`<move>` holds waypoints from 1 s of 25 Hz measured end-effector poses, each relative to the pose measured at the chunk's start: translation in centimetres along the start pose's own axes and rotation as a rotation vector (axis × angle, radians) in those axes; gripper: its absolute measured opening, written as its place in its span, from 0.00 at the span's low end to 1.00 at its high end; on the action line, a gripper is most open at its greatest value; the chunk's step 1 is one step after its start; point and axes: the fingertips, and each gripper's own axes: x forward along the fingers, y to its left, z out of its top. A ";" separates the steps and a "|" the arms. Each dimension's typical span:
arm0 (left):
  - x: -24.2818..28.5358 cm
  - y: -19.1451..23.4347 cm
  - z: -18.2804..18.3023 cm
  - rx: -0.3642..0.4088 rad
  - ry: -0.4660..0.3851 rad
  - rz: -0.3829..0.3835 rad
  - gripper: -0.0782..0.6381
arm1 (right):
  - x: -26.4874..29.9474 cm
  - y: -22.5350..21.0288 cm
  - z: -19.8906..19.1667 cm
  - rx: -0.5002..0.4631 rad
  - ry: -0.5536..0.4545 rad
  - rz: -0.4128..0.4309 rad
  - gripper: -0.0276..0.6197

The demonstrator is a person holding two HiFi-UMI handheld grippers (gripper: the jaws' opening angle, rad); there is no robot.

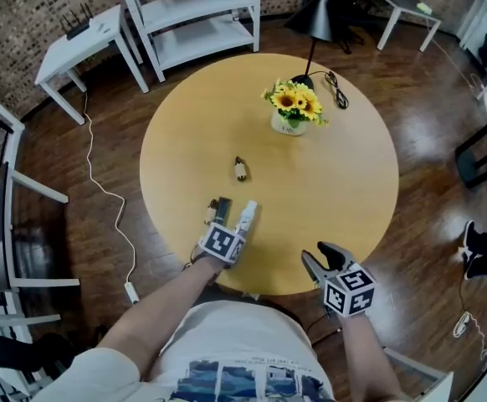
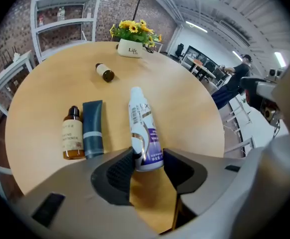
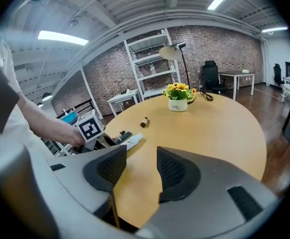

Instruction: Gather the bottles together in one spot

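Note:
A white bottle with a purple label lies on the round wooden table near its front edge, cap pointing away from me. My left gripper is shut on its base, a pad against each side; in the head view the white bottle sticks out past the left gripper. Just left of it lie a dark blue tube and an amber bottle, side by side. A small amber bottle lies alone farther in. My right gripper hangs open and empty over the table's near right edge.
A white pot of sunflowers stands at the far side of the table, with a black lamp base and cable behind it. White shelves and a small white side table stand beyond on the wooden floor.

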 end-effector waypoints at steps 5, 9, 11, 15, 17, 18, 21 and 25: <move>-1.3 -1.5 1.2 -0.049 -0.126 -0.076 0.37 | 2.0 0.1 0.6 0.044 0.011 0.067 0.37; -3.3 -4.9 3.1 -0.022 -0.249 -0.195 0.37 | 4.1 0.2 2.5 0.122 -0.014 0.131 0.37; -4.2 -6.7 4.2 0.003 -0.310 -0.253 0.37 | 5.1 -0.2 4.0 0.193 -0.045 0.168 0.37; -5.9 -9.7 6.0 0.134 -0.414 -0.310 0.37 | 6.9 -1.1 7.2 0.317 -0.099 0.245 0.35; -6.2 -10.7 6.4 0.203 -0.445 -0.309 0.37 | 7.5 -1.2 8.3 0.338 -0.103 0.274 0.35; -6.3 -11.0 6.5 0.227 -0.455 -0.307 0.37 | 7.8 -1.1 8.4 0.350 -0.096 0.285 0.35; -6.4 -11.4 6.4 0.267 -0.473 -0.306 0.37 | 8.6 -0.6 8.0 0.399 -0.065 0.311 0.34; -6.3 -10.7 6.4 0.286 -0.471 -0.303 0.37 | 9.0 0.2 8.5 0.441 -0.076 0.356 0.23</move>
